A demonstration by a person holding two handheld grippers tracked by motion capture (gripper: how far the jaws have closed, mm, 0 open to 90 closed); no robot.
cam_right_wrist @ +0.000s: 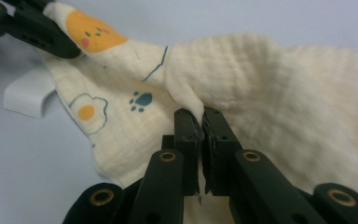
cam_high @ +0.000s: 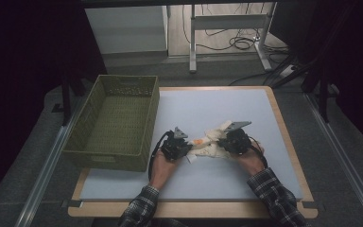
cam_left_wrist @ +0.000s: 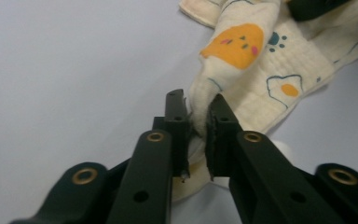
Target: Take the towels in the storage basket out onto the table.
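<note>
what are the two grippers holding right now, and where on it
Both grip the cream muslin cloth printed with fried eggs: the left gripper pinches a raised fold, the right gripper another pinched-up fold.

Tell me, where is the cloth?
High view: the cloth lies on the mat, right of the basket, pinched between the left tongs and right tongs.

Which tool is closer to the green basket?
Left. The left tool sits right beside the green basket, pinching the cloth. The right tool pinches the cloth's other side, farther away.
</note>
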